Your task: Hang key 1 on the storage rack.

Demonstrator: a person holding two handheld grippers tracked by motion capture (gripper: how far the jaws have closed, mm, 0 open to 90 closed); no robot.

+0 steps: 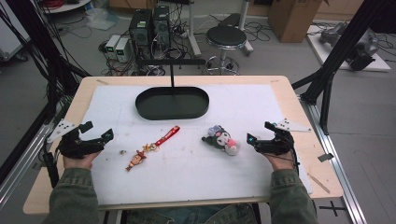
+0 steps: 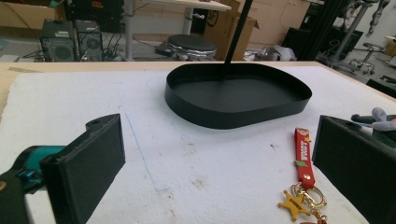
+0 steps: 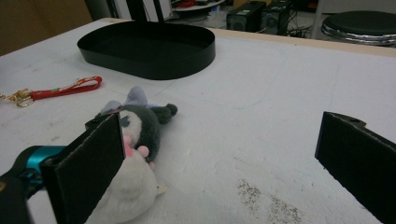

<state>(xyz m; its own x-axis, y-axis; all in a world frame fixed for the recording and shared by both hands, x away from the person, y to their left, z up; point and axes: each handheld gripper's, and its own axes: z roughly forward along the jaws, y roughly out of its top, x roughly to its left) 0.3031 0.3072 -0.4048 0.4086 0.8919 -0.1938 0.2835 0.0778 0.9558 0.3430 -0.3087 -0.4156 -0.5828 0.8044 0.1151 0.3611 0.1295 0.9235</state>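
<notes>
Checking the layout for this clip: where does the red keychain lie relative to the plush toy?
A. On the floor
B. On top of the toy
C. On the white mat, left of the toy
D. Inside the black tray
C: the keychain lies on the white mat, left of the plush toy and outside the black tray.

Olive-green jacket sleeves [image 1: 74, 198] clothe both forearms. Each hand carries a black gripper — left gripper [image 1: 95, 132], right gripper [image 1: 259, 132] — with teal accents, flat rectangular jaws and a grey triangular plate.
</notes>
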